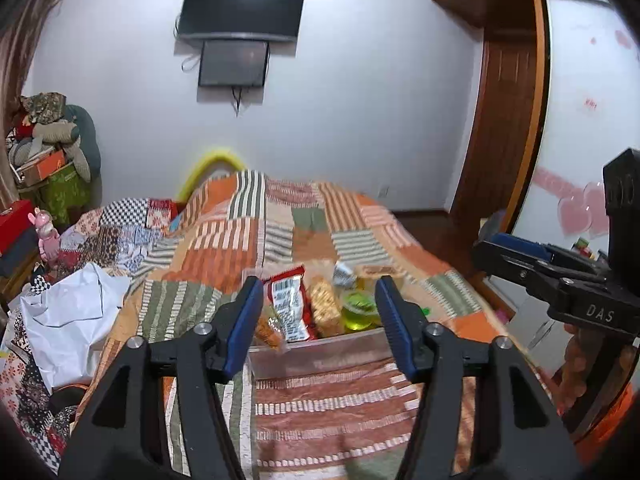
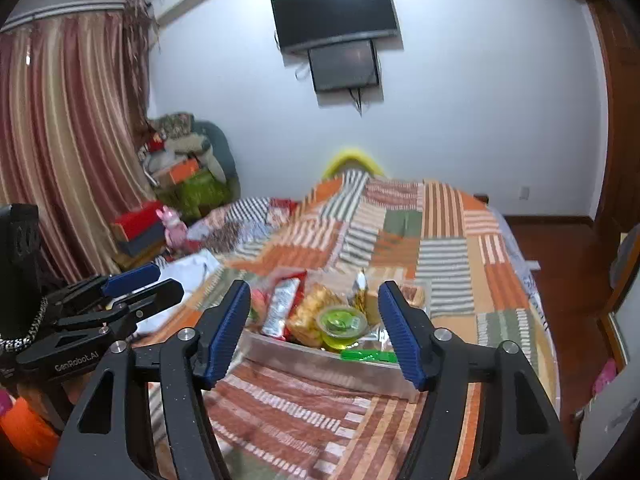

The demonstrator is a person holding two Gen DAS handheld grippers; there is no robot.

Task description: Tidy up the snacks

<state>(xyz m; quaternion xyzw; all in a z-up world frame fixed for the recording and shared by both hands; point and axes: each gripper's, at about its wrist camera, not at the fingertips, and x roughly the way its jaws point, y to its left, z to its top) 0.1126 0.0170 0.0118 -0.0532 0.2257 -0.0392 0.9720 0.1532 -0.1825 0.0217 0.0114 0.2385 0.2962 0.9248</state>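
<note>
Clear plastic bin (image 1: 320, 354) on the bed (image 1: 320, 408) is seen packed w/ snacks (image 1: 290, 304), so sorting is judged approx. done; left gripper (image 1: 320, 320) & right gripper (image 2: 314, 326) are released, nothing held.

Snack tray (image 2: 320, 364) blurred; red packet (image 1: 289, 300) label unreadable; tray's far side hidden.

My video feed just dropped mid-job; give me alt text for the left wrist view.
The left claw hangs open and empty above a clear box of snacks on a patchwork bedspread: a red packet, a golden packet and a green jelly cup show. The right claw enters from the right edge.
</note>
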